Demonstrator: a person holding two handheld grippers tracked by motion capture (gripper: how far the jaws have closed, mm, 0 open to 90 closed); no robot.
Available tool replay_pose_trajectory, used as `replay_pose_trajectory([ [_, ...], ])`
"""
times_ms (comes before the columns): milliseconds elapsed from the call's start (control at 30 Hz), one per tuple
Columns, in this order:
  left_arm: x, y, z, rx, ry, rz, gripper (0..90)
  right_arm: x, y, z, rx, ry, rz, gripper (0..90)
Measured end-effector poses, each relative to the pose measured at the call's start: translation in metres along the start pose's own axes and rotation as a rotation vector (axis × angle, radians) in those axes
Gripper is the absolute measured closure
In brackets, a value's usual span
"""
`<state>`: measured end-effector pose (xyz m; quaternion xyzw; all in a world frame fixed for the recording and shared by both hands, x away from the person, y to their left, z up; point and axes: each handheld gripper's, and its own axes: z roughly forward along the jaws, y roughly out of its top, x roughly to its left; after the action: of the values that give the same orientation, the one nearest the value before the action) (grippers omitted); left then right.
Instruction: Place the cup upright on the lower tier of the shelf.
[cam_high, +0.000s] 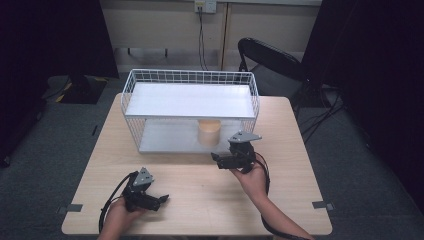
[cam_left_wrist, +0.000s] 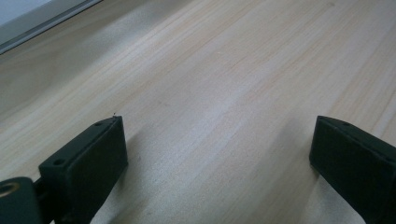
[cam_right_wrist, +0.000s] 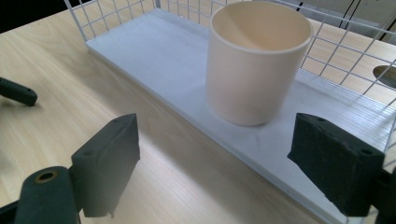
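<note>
Centre frame, the cup (cam_high: 209, 131) stands upright on the rack (cam_high: 150, 145), so the right gripper (cam_right_wrist: 215, 163) gapes empty; the left gripper (cam_left_wrist: 215, 154) idles spread over the table (cam_left_wrist: 224, 70).

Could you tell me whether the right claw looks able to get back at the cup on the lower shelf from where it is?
Probably yes: the right claw is open, facing the cup, and the rack's front side looks open, with nothing between them.

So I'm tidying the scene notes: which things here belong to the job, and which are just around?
In the job: cream cup on the lower shelf of the white wire rack; right hand-held gripper, open in front of the cup.
Just around: left hand-held gripper, wooden table, black folding chair.
</note>
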<state>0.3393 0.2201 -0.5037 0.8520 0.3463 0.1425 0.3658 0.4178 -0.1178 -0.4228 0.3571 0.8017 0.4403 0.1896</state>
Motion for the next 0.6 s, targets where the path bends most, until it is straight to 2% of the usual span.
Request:
replay_pose_trajectory([
  [600,0.000,0.000,0.000,0.000,0.000,0.000,3.6,-0.010,-0.020,-0.015,0.028,0.054,-0.022,15.2],
])
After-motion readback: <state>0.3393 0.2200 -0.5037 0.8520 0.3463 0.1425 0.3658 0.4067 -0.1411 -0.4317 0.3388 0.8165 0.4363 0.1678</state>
